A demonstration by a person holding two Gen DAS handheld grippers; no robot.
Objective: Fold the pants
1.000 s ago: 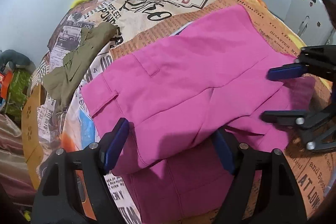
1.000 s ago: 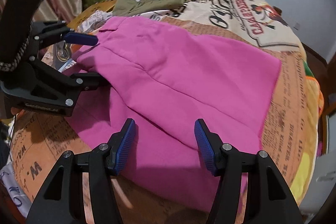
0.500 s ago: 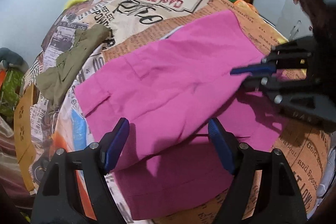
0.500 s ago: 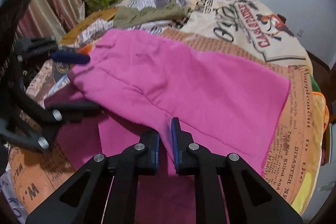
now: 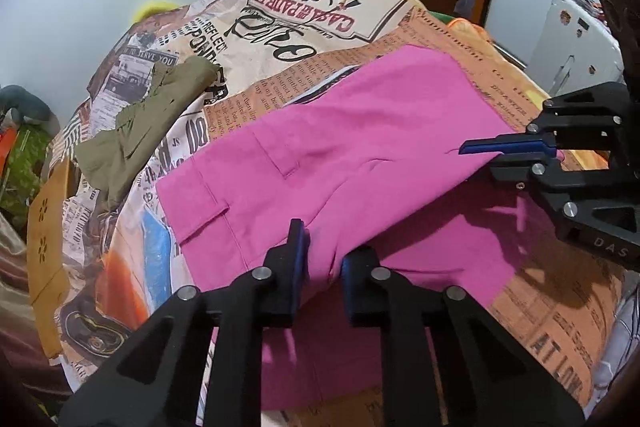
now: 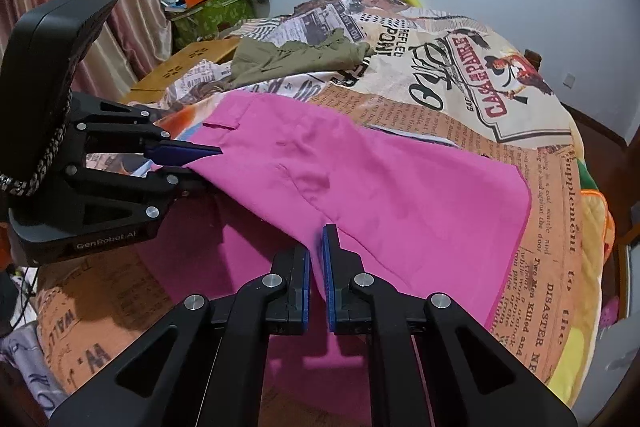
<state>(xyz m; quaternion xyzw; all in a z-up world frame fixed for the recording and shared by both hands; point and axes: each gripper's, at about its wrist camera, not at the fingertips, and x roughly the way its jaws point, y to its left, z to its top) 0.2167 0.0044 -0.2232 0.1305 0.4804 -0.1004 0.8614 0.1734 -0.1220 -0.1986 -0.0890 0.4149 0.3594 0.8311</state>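
My left gripper [image 5: 322, 259] has its jaws narrowed onto a pinch of the pink pants [image 5: 360, 131] at the near folded edge; my right gripper [image 6: 316, 267] likewise clamps the same edge further along, cloth between its pads. Step in hand, as I judge it: the upper layer is gripped for a fold. Next move calls for both grips lifting together and carrying the layer across evenly. The pants lie spread on the bed [image 6: 460, 67], an olive garment [image 6: 296, 59] well apart beyond
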